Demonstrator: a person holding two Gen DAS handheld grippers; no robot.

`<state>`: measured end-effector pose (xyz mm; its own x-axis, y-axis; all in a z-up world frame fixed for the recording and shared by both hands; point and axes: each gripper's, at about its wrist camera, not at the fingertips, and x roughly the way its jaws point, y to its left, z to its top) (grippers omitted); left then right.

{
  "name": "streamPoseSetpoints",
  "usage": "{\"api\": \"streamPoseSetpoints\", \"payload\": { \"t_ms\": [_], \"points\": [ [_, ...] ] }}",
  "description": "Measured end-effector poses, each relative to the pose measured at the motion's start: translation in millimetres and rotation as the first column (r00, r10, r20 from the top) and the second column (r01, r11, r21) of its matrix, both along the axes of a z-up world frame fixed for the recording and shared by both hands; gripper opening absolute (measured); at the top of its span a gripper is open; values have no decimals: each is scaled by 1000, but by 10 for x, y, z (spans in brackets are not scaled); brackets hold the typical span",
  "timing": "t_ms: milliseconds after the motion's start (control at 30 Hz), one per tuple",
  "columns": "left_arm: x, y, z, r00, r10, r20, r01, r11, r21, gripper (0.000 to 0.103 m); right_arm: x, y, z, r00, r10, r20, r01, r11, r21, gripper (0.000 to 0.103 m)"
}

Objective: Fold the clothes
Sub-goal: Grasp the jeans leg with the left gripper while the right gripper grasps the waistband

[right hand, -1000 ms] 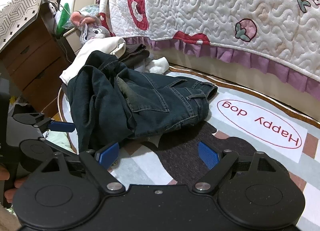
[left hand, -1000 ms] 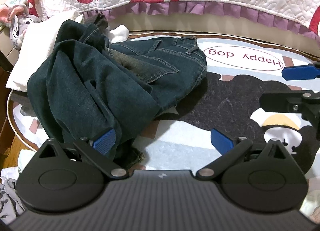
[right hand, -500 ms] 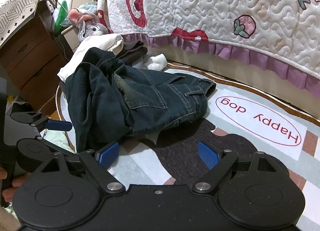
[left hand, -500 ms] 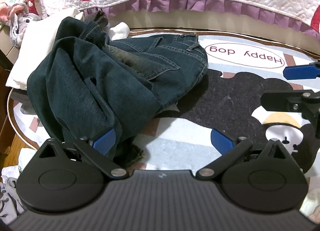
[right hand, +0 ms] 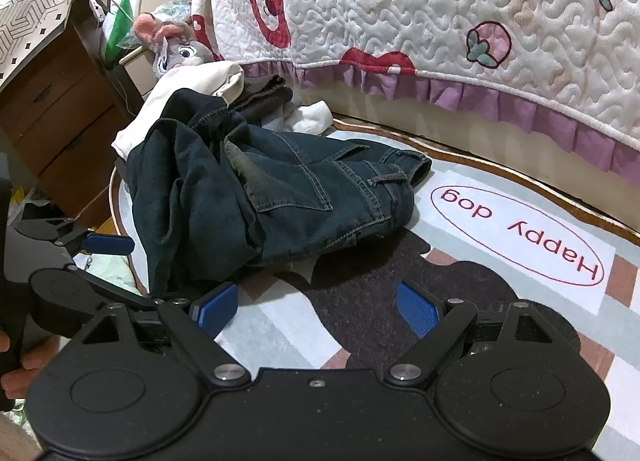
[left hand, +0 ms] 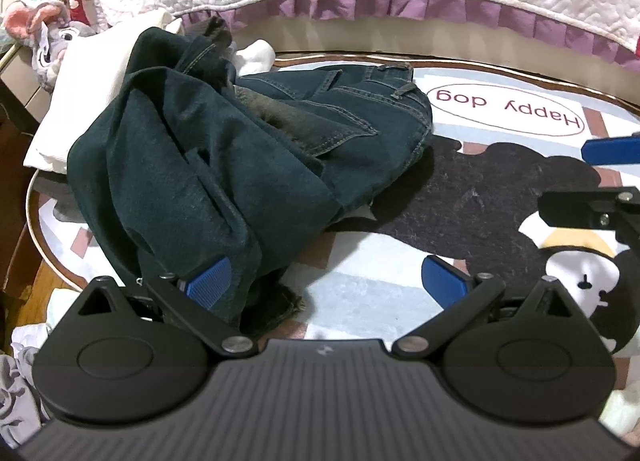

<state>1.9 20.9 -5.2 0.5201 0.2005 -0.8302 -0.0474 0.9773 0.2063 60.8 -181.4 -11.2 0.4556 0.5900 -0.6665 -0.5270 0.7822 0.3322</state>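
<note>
Dark denim jeans (left hand: 240, 165), thick and crumpled, with tan topstitching, a back pocket and a belt loop, are heaped on the short-pile printed rug (left hand: 372, 277), toward its end nearest the wooden drawer unit (right hand: 52, 109). "Happy dog" is printed in red inside an oval on the rug, beside the jeans' waistband. Behind the jeans a wavy-quilted bedspread (right hand: 440, 21) with a purple ruffle is hung. The left gripper (left hand: 324, 281) is spread wide, its ribbed blue pad (left hand: 206, 281) laid against a trouser leg. The right gripper (right hand: 318, 303) is likewise spread, nothing held, over the rug just beside the jeans.
</note>
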Motion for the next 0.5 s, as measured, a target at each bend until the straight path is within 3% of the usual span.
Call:
{"api": "streamPoseSetpoints", "payload": {
  "t_ms": [133,233,333,433,500],
  "points": [
    [-16,74,46,998,19,53,-18,1000,-19,103,88,-35,-223,1000,23,16,-25,995,99,93],
    [-60,173,114,987,47,152,-47,999,-4,103,256,-41,-650,995,-34,-98,45,992,121,94],
    [-90,294,78,981,55,187,-63,998,33,103,319,1,-950,984,-48,-172,72,988,136,91],
    [-115,494,18,977,88,194,-85,996,-23,98,370,-8,-1158,968,-60,-245,117,967,225,72],
    [-121,621,-27,974,96,204,-86,995,-53,82,384,-13,-1243,960,-68,-272,144,952,271,56]
  ]
}}
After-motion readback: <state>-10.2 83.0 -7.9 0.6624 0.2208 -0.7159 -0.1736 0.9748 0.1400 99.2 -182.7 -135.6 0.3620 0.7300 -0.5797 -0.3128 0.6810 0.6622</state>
